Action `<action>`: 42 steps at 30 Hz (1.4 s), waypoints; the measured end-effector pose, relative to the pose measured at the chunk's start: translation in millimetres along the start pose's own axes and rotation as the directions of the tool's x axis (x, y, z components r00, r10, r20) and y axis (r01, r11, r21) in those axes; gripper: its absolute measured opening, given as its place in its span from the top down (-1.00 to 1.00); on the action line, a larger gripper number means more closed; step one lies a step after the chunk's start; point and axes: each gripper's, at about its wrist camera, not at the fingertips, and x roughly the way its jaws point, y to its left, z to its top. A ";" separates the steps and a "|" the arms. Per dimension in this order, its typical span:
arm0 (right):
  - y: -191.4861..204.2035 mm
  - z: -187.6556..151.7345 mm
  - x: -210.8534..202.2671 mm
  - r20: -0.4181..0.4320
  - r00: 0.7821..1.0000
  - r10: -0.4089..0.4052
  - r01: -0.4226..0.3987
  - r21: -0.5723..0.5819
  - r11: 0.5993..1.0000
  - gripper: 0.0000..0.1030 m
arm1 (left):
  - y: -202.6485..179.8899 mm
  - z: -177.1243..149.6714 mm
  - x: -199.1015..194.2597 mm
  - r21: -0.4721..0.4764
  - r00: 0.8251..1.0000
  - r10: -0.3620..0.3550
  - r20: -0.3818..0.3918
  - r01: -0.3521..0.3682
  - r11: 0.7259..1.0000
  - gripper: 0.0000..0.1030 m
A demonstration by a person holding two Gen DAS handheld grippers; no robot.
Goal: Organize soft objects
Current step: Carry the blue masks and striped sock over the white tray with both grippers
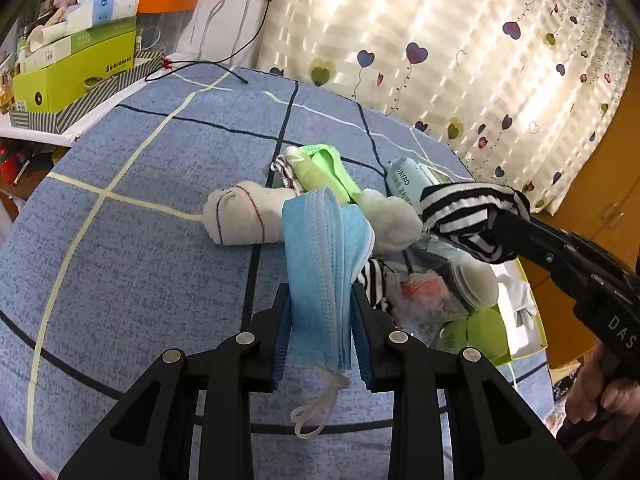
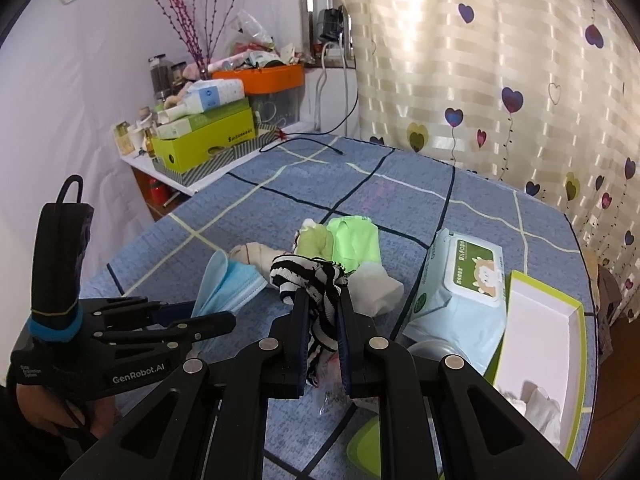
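Blue face mask (image 1: pixel 324 264) clamped in left tool (image 1: pixel 320 332), lifted over surface (image 1: pixel 132 248). Striped sock (image 2: pixel 316 280) clamped in right tool (image 2: pixel 324 344), also aloft. Both mid-transfer, neither stowed. Still loose on surface: white sock (image 1: pixel 240 220), green socks (image 2: pixel 340 240), wipes pack (image 2: pixel 460 284). Green box (image 2: pixel 540 320) holds few white items; judgement: sorting barely begun.

Heart-print curtain (image 2: pixel 500 80), blue checked tablecloth (image 1: pixel 140 240), wet-wipes pack (image 2: pixel 460 292), orange box (image 2: pixel 264 78), black cable (image 1: pixel 200 66)
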 end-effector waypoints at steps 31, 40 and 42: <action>-74.8 -39.8 -71.3 0.088 0.990 -0.112 0.098 0.158 0.983 0.77 | -107.7 15.9 1.9 0.175 0.996 -0.091 0.000 0.089 0.980 0.43; -98.9 -53.8 -85.4 0.096 0.985 -0.143 0.121 0.207 0.971 0.77 | -141.2 15.5 4.4 0.231 0.993 -0.114 -0.012 0.114 0.966 0.43; -102.3 -55.9 -88.6 0.100 0.984 -0.149 0.125 0.214 0.969 0.77 | -147.9 15.6 4.8 0.241 0.993 -0.118 -0.014 0.118 0.963 0.42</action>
